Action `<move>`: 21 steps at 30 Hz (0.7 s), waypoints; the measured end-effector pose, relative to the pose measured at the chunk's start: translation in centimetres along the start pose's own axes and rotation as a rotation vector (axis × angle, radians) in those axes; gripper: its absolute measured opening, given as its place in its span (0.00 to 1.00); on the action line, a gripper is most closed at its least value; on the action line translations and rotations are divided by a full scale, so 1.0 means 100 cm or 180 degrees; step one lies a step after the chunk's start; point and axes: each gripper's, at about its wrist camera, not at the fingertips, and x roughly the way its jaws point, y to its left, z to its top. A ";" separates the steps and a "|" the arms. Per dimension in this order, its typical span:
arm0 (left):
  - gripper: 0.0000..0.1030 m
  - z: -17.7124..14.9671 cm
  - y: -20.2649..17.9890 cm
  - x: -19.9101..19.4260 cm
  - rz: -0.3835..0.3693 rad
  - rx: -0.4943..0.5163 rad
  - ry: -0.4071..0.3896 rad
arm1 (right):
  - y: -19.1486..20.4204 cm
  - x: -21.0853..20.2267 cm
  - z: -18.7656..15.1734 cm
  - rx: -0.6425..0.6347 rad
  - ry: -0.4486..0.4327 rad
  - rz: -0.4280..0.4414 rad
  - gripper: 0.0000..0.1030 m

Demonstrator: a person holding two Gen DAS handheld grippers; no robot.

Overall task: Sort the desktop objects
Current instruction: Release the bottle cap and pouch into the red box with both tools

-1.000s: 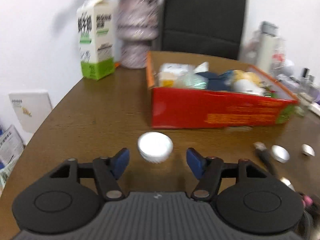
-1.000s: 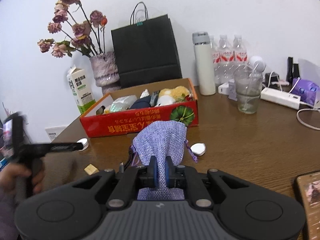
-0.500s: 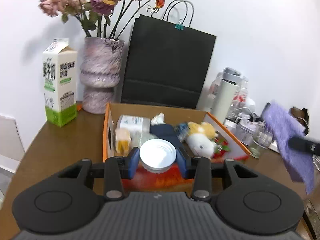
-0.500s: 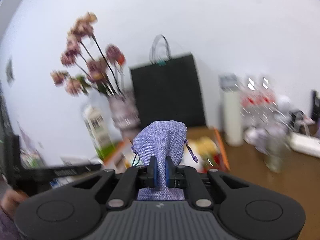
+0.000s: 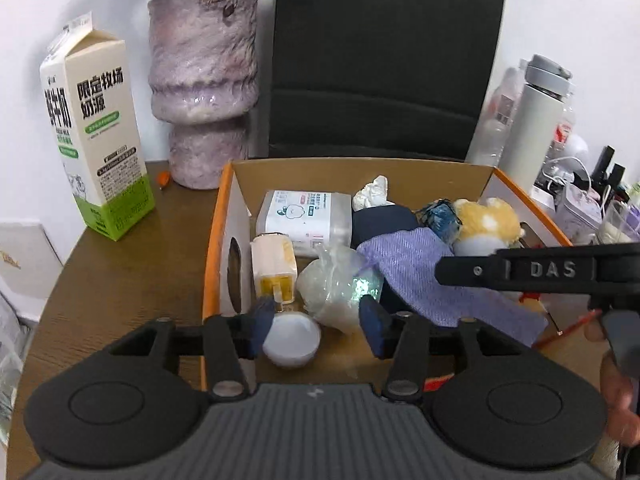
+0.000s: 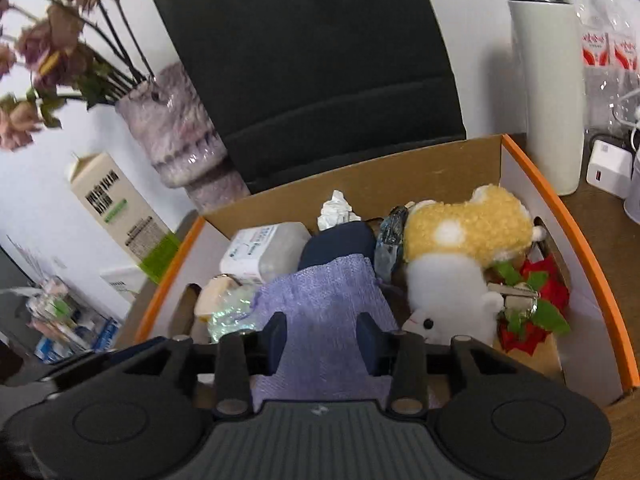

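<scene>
Hovering over the orange-rimmed cardboard box (image 5: 212,240), both grippers appear to be at the point of dropping their loads; the left gripper (image 5: 316,320) has its blue pads spread wide, and the white round lid (image 5: 292,340) sits between them, close beside the left pad but with a clear gap to the right one, so it looks released and resting on the box floor, though whether it still touches that pad I cannot tell; the right gripper (image 6: 322,340) is likewise parted, its pads standing either side of the purple cloth pouch (image 6: 320,308) without visibly pinching it; the pouch drapes over a dark blue bundle (image 6: 340,244) near the box's middle, beside the yellow-and-white plush toy (image 6: 460,256).

The box is crowded, and that is where trouble lies; the lid lies at the near wall next to a crinkled plastic bag (image 5: 336,280) and a yellow-capped small bottle (image 5: 274,260), so a careless withdrawal could nudge the lid or catch the bag; the pouch's loose weave may snag on a pad and be dragged back out as the gripper lifts; the two tools are also very near one another, the right one crossing the left camera's view, so lifting both together risks a knock; the milk carton (image 5: 100,140) and vase (image 5: 204,80) stand close behind.
</scene>
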 end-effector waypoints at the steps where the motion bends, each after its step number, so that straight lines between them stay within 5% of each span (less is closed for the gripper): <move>1: 0.53 0.000 0.000 -0.004 0.0011 0.0010 -0.0044 | -0.001 -0.003 -0.001 0.0010 -0.0030 0.0013 0.47; 11: 0.70 0.002 -0.005 -0.043 0.0078 -0.0022 -0.0169 | -0.001 -0.077 0.004 -0.0278 -0.0544 -0.0257 0.54; 16: 0.82 -0.028 -0.017 -0.086 0.0112 0.0027 -0.0391 | 0.002 -0.116 -0.033 -0.0557 -0.0546 -0.0288 0.70; 21: 0.92 -0.082 -0.027 -0.136 -0.0033 -0.0099 -0.0548 | 0.000 -0.152 -0.093 -0.0710 -0.0597 -0.0288 0.72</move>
